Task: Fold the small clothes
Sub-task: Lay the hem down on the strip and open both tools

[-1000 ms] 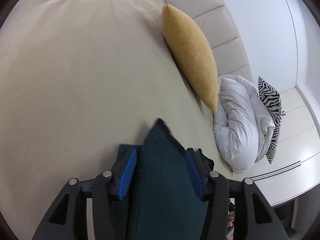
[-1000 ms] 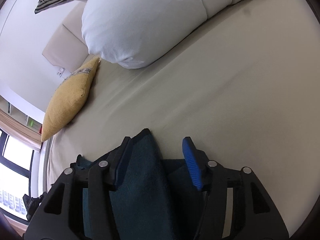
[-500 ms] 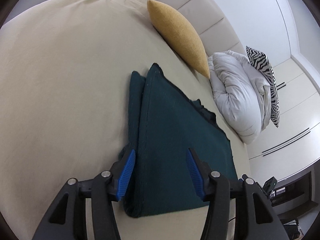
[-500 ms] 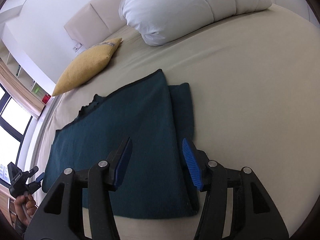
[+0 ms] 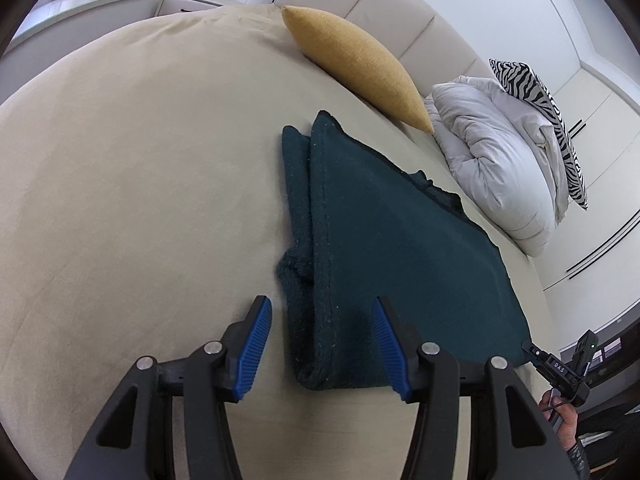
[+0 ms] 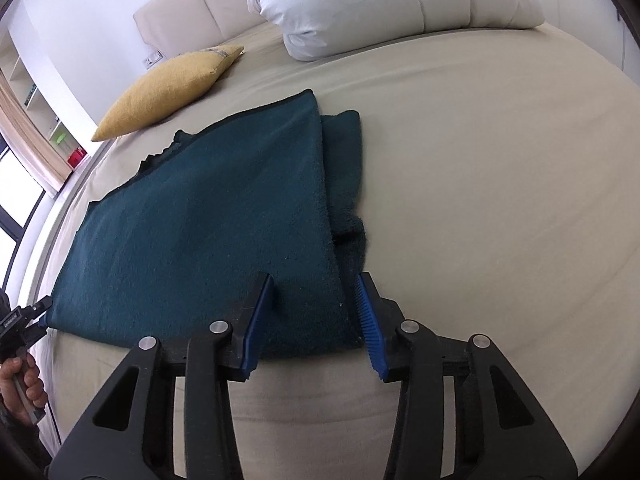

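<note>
Bright, even daylight pours in from the window (image 6: 16, 216) at far left; shadows fall soft, focus stays sharp, and fisheye bending darkens every rim.

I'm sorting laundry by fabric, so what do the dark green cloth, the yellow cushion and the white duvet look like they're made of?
Green cloth: looks like fleece or brushed knit, matte and fuzzy, with a stitched hem and specks of lint.
Yellow cushion: coarse woven fabric, perhaps a linen or cotton blend; grainy, matte weave.
White duvet: smooth woven shell over soft filling, judging by its puffy folds; fibre cannot be told.
</note>
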